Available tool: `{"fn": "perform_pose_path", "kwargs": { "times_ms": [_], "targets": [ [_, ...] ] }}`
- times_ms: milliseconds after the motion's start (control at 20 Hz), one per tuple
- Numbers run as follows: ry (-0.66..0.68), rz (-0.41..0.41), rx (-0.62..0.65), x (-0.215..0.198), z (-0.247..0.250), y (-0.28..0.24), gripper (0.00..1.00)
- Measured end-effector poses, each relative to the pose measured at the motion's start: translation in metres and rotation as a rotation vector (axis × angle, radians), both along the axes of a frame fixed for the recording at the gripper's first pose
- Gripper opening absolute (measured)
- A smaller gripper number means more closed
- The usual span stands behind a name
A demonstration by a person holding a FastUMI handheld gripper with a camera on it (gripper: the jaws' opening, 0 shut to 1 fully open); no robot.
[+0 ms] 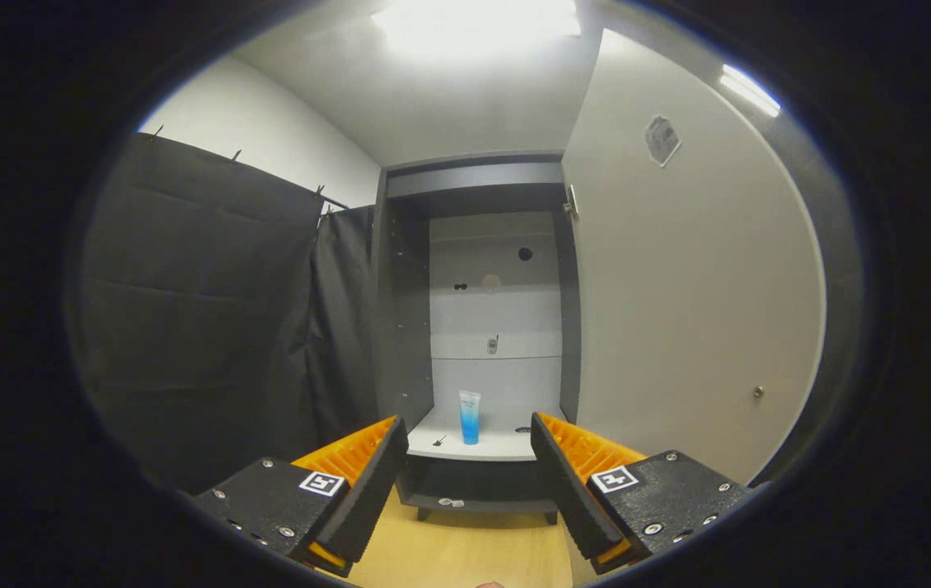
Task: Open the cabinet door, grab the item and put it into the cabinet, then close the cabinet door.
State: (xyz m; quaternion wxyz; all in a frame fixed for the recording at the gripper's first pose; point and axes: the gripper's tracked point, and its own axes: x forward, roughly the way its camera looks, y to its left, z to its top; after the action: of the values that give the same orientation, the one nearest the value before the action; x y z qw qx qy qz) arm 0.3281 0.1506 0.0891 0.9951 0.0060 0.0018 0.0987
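A tall grey cabinet (400, 327) stands ahead with its door (678, 286) swung wide open to the right of the fingers. A small blue and clear tube (469, 416) stands upright on the cabinet's white shelf (498, 445), well beyond the fingers. My gripper (469, 445) is open, with nothing between its fingers (367, 469). The tube shows in the gap between them but far off.
A small knob (758, 392) sits low on the open door, and a sticker (661, 140) is high on it. Black cloth (204, 310) hangs to the left of the cabinet. A wooden floor (465, 547) lies below the fingers. The cabinet's back panel (494, 278) has a few holes.
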Motion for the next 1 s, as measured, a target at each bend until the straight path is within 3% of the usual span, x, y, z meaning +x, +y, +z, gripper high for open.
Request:
{"fn": "perform_pose_path", "kwargs": {
  "times_ms": [500, 1000],
  "targets": [
    [0.055, -0.158, -0.016, -0.086, -0.006, -0.103, 0.94],
    [0.084, -0.493, 0.017, -0.093, -0.011, -0.236, 0.93]
  ]
}}
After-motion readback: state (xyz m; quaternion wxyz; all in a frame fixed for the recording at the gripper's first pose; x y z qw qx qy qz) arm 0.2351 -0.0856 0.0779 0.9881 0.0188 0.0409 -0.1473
